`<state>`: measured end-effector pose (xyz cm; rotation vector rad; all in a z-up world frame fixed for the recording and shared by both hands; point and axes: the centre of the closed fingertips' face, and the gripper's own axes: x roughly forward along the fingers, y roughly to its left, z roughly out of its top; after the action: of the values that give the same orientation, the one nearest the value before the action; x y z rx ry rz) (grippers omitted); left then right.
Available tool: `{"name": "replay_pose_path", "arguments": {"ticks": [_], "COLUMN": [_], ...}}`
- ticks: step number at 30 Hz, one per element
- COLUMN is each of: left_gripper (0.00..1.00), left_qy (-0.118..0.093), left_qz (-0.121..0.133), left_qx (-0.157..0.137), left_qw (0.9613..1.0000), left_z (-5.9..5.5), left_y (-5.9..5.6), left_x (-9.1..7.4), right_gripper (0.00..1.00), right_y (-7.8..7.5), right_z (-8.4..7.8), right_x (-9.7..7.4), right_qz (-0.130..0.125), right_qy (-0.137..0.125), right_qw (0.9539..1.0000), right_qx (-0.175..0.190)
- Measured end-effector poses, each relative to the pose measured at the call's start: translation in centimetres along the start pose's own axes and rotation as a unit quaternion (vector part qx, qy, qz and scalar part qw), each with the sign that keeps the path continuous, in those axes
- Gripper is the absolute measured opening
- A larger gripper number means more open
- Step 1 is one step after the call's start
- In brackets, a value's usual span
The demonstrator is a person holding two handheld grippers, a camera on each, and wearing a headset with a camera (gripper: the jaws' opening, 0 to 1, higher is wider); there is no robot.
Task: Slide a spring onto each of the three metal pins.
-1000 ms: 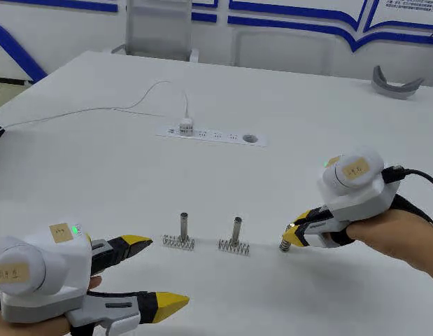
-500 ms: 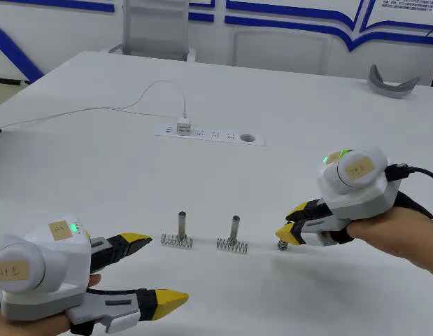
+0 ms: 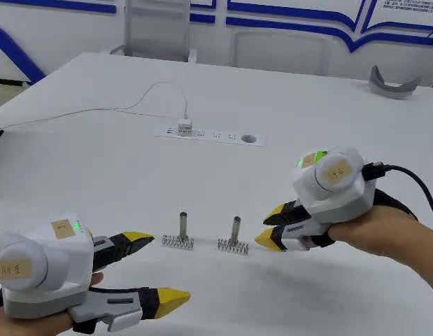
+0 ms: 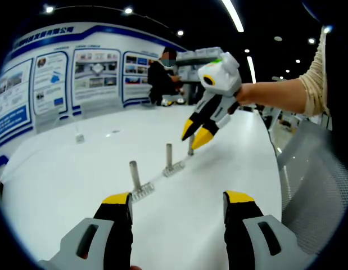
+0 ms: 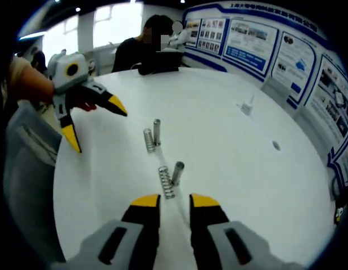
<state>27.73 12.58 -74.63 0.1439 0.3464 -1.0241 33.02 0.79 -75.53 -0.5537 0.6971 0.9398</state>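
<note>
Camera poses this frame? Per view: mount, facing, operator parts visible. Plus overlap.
Head view: on the headset, facing forward and down at the table; both hands, left tongs, right tongs show.
Left gripper view: on the left tongs, looking along its open jaws at the pins; right tongs and forearm beyond.
Right gripper view: on the right tongs, looking the opposite way across the pins; left tongs beyond.
Shared: both gripper views hold the pins and lying springs.

The left hand-held gripper (image 3: 159, 269) points forward with its jaws spread wide, and ahead to its right the right hand-held gripper (image 3: 270, 227), held in the right hand (image 3: 373, 231), points leftward, jaws slightly parted.
</note>
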Motion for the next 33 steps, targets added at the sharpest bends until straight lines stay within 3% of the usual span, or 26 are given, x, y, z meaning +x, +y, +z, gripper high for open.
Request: {"name": "replay_pose_path", "arguments": {"ticks": [15, 33], "left_gripper": [0.66, 0.65], "left_qy": [0.004, 0.004], "left_qz": [-0.002, -0.001], "left_qx": [0.002, 0.002], "left_qw": [1.0000, 1.0000], "left_z": [-0.1, 0.0], "left_y": [-0.2, -0.4], "left_x": [0.2, 0.2], "right_gripper": [0.20, 0.16], "right_y": [0.9, 1.2], "right_z": [-0.9, -1.8], "right_x": [2.4, 4.3], "right_qz": [0.035, 0.059], "right_qy": [0.031, 0.061], "right_qw": [0.9987, 0.9960], "right_qx": [-0.020, -0.028]}}
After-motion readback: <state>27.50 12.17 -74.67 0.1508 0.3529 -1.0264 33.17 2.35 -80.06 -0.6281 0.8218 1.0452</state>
